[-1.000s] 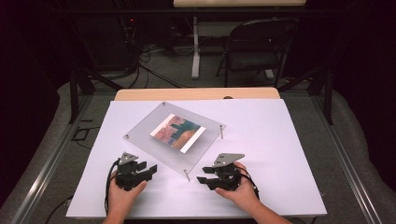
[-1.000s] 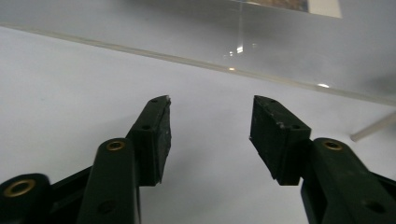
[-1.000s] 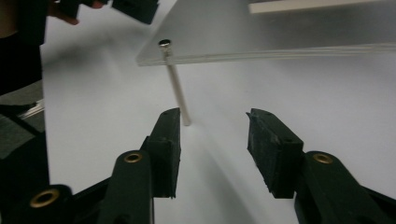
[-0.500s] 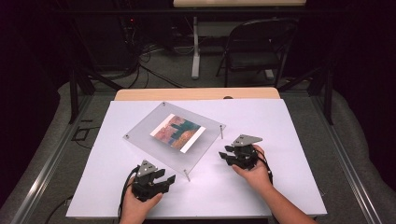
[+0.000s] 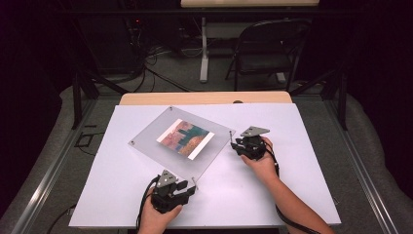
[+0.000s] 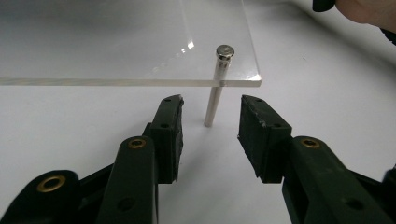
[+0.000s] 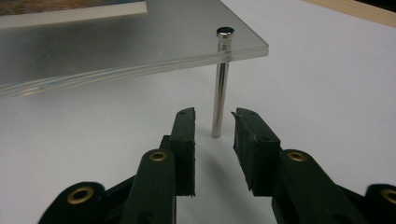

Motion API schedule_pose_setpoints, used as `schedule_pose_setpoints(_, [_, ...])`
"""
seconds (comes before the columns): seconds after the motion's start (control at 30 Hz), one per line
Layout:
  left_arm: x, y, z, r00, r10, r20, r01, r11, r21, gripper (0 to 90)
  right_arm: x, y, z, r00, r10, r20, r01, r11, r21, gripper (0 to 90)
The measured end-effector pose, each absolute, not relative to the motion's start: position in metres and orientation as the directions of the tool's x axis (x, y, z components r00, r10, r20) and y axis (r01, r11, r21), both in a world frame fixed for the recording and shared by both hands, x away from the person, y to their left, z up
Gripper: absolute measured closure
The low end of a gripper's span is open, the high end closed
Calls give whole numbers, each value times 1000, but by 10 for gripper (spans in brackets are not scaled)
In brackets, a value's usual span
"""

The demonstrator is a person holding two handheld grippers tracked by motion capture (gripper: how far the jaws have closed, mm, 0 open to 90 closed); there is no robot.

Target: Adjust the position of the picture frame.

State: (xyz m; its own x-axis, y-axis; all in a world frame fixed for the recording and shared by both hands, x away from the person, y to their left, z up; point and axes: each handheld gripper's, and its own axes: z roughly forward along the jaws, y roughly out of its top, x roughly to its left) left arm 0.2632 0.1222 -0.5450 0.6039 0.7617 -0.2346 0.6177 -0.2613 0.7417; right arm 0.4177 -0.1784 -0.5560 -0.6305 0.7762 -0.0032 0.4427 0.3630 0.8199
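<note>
A clear acrylic picture frame plate (image 5: 181,144) with a colourful print sandwiched inside stands raised on thin metal corner posts in the middle of the high view, resting on the white-topped bench (image 5: 292,185). The left tool (image 5: 187,190), at the lower centre of that frame, points at the plate's nearest corner; in the left gripper view its black jaws stand apart on either side of the slim silver post (image 6: 215,88), which rises just ahead of the tips, untouched. Those jaws have just been closing, with nothing between the pads. The right tool (image 5: 238,145), at centre right of the high view, faces the plate's right corner; in the right gripper view its jaws are likewise spread, having just been closing, and the second metal post (image 7: 220,84) stands just beyond the gap, clear of both pads.
</note>
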Motion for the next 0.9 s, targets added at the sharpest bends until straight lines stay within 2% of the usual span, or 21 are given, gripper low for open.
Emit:
schedule_pose_setpoints(0.47, [268, 114, -552, 577, 787, -217, 630, -259, 732, 685, 438, -166, -563, -646, 763, -3, 443, 378, 813, 784])
schedule_pose_setpoints(0.57, [267, 112, -553, 571, 792, -215, 630, -255, 733, 699, 439, -164, -563, -636, 772, -18, 441, 382, 812, 848])
schedule_pose_setpoints(0.9, [269, 112, -555, 578, 783, -229, 628, -248, 737, 741, 438, -166, -563, -633, 774, 19, 464, 359, 810, 857])
